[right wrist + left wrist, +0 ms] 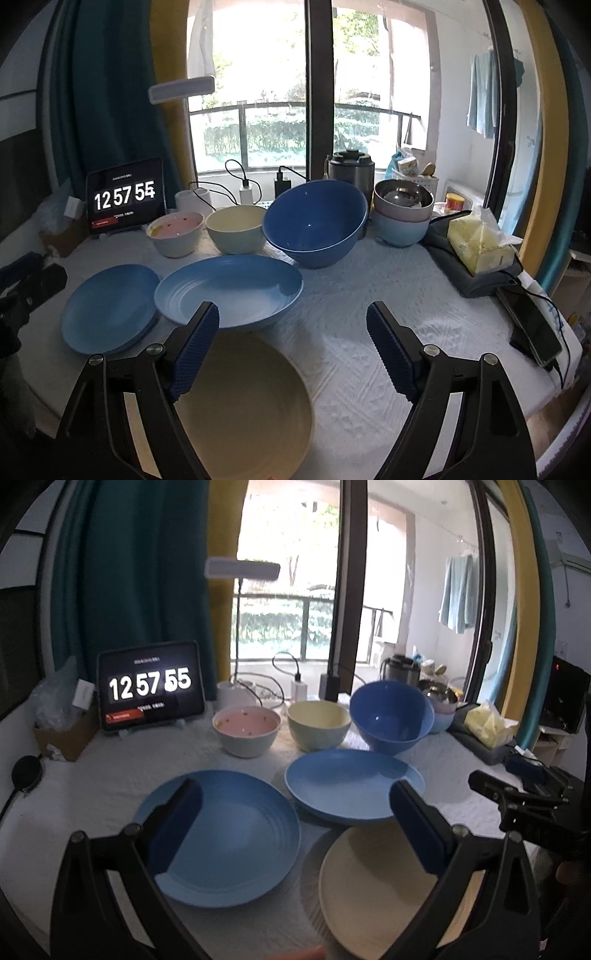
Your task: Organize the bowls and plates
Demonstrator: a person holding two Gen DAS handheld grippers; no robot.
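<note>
Hovering spread and empty, the left gripper [295,827] and right gripper [293,354] are poised above the table's unstacked plates, suggesting the tan plate [243,402] is grasped next.

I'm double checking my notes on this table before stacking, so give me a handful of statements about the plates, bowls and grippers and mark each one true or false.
1. Both grippers are open and hold nothing. True: the left gripper and the right gripper show spread fingers with no dish between them.
2. The big dark blue bowl stands level. False: it is tilted, its opening turned toward the camera.
3. Three plates lie on the table. True: two blue plates and a beige plate.
4. The pink-lined bowl is nested in the cream bowl. False: they stand side by side.
5. The tablet shows a video. False: it shows a clock.
</note>
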